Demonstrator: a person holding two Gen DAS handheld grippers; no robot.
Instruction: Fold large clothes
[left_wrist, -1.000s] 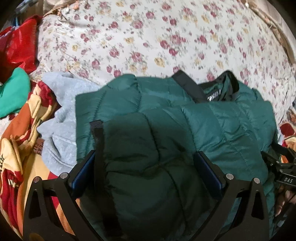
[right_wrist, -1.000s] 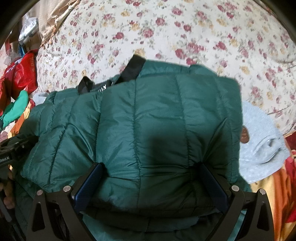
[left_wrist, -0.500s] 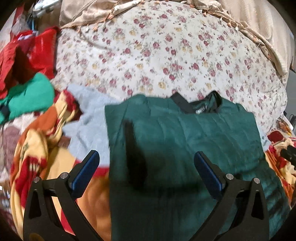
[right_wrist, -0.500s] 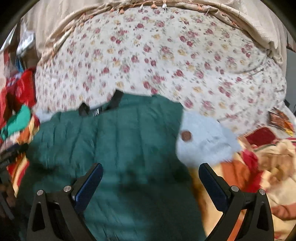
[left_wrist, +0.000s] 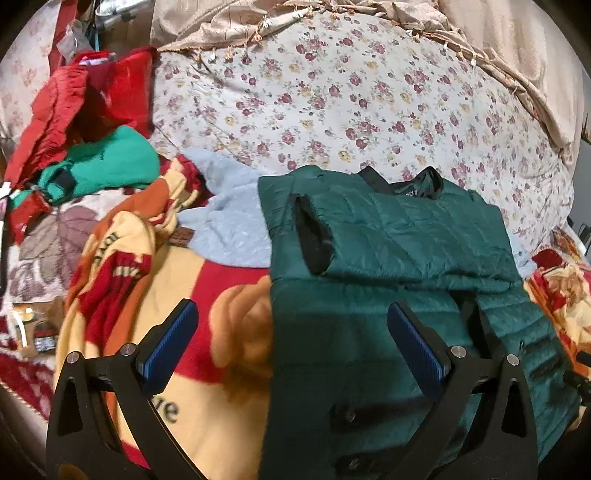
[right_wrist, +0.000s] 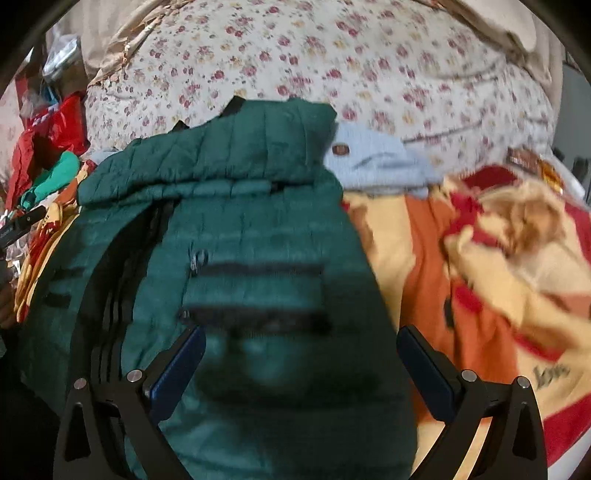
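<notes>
I see both my left gripper (left_wrist: 291, 345) and right gripper (right_wrist: 301, 369) spread wide, holding nothing. The green quilted jacket (left_wrist: 388, 258) lies on the patterned blanket (left_wrist: 207, 295), sleeves folded across its chest.

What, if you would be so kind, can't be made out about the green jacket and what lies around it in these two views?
- Green jacket, left wrist view: its hem is cut off by the bottom edge, behind the left gripper.
- Jacket label: print too small to read.
- Pocket zips, right wrist view: smeared by motion blur.
- Grey garment: largely hidden under the jacket, so its type is unclear.
- Right gripper: open, over the jacket; contact unclear.
</notes>
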